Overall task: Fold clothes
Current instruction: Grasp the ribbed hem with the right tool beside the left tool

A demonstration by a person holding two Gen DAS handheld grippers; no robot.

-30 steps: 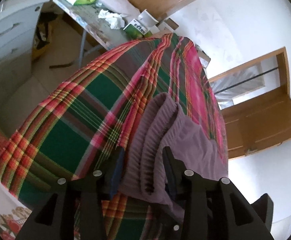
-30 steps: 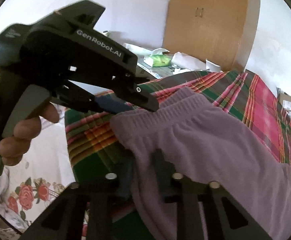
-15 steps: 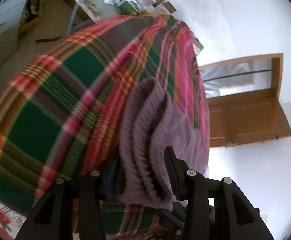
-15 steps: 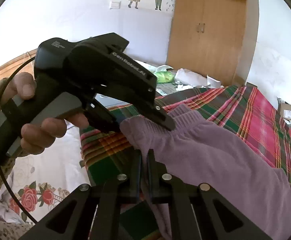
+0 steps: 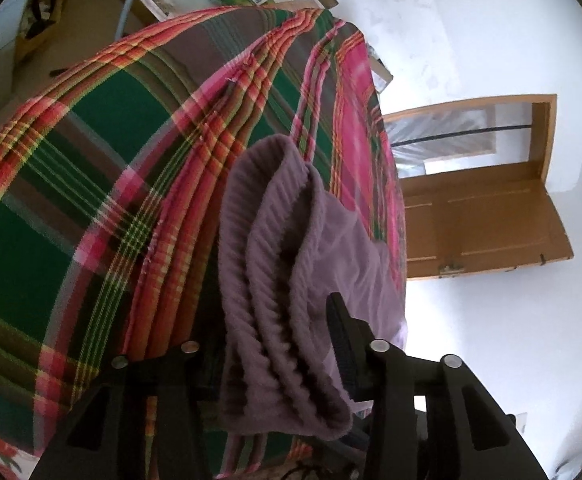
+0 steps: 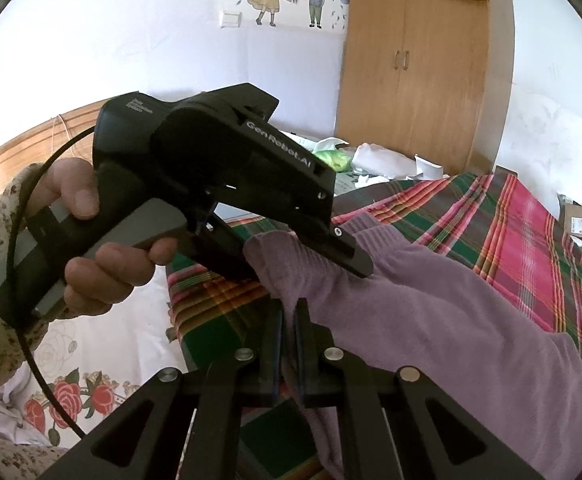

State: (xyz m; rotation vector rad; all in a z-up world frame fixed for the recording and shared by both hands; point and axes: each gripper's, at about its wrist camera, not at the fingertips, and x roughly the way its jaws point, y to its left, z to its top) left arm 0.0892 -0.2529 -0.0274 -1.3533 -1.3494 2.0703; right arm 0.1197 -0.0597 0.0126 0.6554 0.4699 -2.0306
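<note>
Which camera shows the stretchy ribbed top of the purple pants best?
The left wrist view. The ribbed waistband fills the middle, bunched in folds between the left hand-held gripper fingers. The right wrist view shows only a short strip of waistband, partly hidden behind the left hand-held gripper.

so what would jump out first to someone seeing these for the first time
The mauve garment fills the foreground, its ribbed waistband bunched in the left tool and pinched in the right tool. Beneath it spreads the loud red-and-green plaid blanket, and the hand squeezing the left tool looms large at left.
</note>
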